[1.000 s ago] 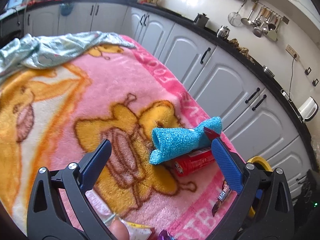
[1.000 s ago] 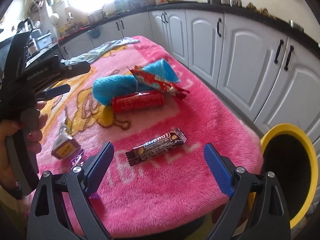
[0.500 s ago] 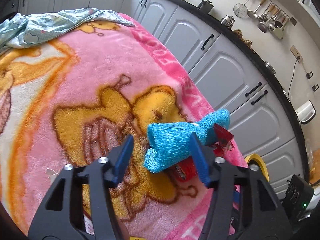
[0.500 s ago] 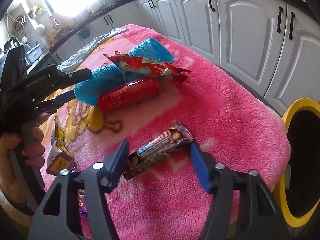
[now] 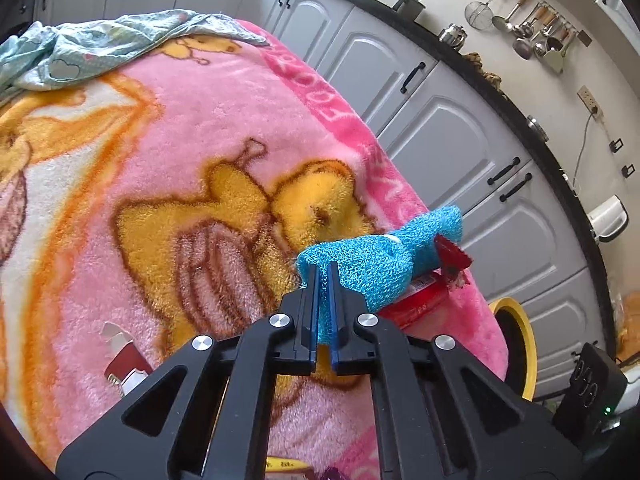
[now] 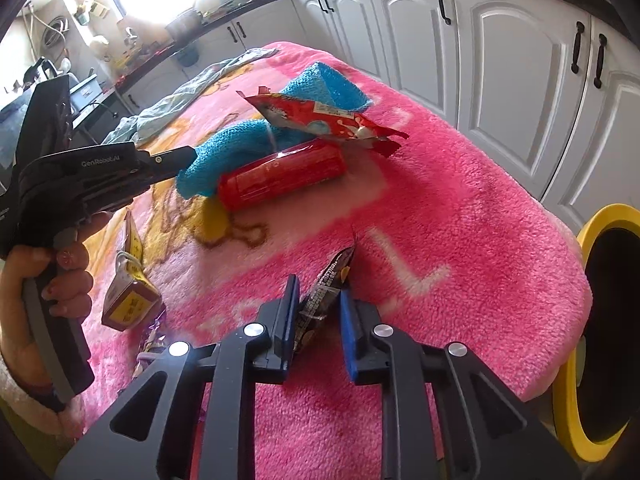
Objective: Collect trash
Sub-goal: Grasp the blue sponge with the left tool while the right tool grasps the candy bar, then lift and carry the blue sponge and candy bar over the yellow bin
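On the pink blanket (image 5: 224, 128), seen from your left wrist, your left gripper (image 5: 323, 270) is pinched tight on the near edge of the blue cloth (image 5: 376, 256), which lies over the red can (image 5: 416, 304).

From your right wrist, your right gripper (image 6: 318, 300) is closing, jaws narrow, with the dark snack wrapper (image 6: 326, 288) standing tilted between them; the yellow-rimmed bin (image 6: 588, 224) sits just beyond the blanket's edge.
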Tool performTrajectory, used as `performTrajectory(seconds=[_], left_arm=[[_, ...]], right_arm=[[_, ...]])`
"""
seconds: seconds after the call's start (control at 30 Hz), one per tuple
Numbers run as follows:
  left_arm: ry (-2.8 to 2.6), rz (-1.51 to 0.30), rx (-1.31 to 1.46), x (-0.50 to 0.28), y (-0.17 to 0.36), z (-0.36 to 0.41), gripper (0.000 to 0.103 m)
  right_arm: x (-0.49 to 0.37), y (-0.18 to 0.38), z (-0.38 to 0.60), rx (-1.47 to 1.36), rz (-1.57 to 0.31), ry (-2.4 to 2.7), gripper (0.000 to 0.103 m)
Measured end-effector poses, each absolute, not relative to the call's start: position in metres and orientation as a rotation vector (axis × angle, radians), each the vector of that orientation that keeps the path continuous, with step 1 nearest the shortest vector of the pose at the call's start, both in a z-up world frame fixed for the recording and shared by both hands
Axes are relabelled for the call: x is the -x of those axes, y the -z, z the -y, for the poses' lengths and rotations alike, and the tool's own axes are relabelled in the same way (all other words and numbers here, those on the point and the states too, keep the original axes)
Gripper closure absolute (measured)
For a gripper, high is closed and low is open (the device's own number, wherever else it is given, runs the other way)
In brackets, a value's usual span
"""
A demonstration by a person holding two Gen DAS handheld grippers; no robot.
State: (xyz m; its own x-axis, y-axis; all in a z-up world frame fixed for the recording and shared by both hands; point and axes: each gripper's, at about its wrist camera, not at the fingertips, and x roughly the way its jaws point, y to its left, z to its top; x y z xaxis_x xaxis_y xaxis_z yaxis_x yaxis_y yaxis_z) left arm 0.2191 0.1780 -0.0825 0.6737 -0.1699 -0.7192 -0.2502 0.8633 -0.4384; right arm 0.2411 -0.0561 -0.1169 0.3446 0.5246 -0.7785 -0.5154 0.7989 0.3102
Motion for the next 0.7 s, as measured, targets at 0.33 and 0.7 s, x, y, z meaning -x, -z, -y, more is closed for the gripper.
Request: performTrajectory(seconds=[0.33, 0.7], left_arm=[[0.001, -0.796, 0.55, -0.216, 0.068, -0.173, 0.102], [-0.008, -0.733, 0.51, -0.2, 0.041, -0.171, 0.103]], right_arm=[[-0.237, 0.111, 0.062, -0.017, -1.006, -0.679, 0.087], [-0.226, 0.084, 0.064, -0.003, -0.935, -0.723, 0.092]])
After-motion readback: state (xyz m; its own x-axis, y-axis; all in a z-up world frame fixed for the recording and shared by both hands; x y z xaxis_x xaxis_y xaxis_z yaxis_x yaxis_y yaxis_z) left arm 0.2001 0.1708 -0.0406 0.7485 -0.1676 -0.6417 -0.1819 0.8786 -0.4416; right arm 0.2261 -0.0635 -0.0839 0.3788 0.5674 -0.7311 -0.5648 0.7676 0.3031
